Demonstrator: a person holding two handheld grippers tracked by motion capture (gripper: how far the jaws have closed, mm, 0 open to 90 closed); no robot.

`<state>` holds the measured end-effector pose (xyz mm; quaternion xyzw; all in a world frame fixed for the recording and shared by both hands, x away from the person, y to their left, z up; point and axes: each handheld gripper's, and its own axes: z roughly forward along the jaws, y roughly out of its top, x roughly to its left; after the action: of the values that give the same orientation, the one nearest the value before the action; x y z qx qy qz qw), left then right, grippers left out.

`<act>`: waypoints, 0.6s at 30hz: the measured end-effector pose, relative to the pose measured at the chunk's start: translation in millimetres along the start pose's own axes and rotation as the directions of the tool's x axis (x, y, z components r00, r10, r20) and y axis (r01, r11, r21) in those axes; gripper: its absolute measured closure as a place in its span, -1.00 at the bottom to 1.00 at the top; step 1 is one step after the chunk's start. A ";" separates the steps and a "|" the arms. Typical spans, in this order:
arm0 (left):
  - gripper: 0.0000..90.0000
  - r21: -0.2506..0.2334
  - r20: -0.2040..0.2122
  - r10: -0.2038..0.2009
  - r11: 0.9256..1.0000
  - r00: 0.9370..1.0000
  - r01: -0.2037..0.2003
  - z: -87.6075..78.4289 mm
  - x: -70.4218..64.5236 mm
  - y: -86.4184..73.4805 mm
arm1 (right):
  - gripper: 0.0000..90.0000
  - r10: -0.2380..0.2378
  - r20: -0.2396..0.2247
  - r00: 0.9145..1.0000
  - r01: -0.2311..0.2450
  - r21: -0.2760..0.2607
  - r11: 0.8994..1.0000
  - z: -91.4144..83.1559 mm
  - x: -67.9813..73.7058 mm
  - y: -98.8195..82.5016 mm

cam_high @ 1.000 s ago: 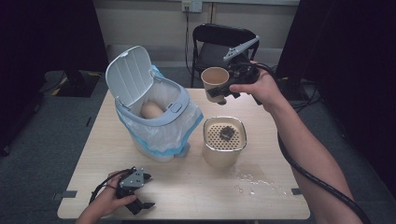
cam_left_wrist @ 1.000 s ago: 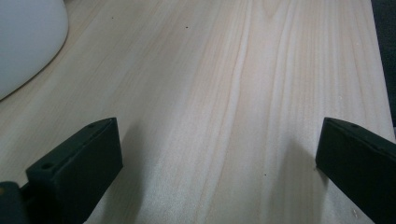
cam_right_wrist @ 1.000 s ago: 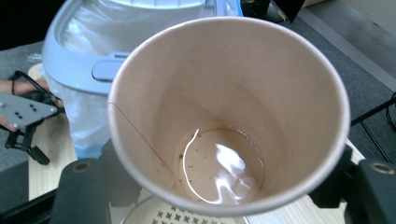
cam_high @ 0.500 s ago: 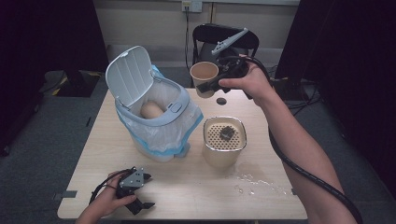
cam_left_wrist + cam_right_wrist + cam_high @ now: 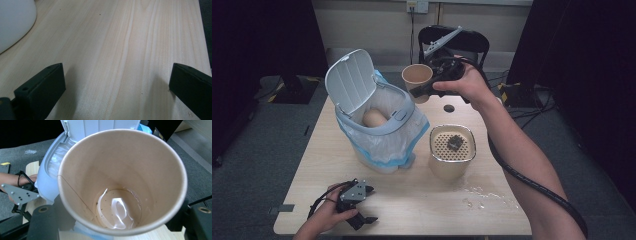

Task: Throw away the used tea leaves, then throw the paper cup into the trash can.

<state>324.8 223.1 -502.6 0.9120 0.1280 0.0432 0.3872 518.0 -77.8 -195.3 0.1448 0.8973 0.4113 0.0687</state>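
One cup drained, still to bin

We hold the cup (image 5: 417,80) in the right gripper (image 5: 424,90), jaws clamped on its wall, lifted above the far side of the table (image 5: 412,200) just right of the open bin (image 5: 377,125). A film of liquid and some specks line its bottom. The strainer (image 5: 452,150) holds dregs already, so pouring looks done; dropping the cup in the bin is left. Our left gripper (image 5: 362,210) rests near-left, jaws wide, empty.

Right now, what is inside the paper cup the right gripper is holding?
The paper cup in the right gripper holds a thin film of clear liquid and a few dark specks at its bottom. Nothing covers its inside.
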 end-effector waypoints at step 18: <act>-1.00 0.002 -0.004 0.001 1.000 1.000 -0.001 -0.1 -0.1 0.1 | -0.37 -0.036 -0.056 0.998 0.035 -0.009 0.999 29.4 20.1 22.8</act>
<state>324.7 223.0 -502.5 0.9125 0.1283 0.0450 0.3859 510.7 -36.2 -197.3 0.1169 0.8997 0.4174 0.0515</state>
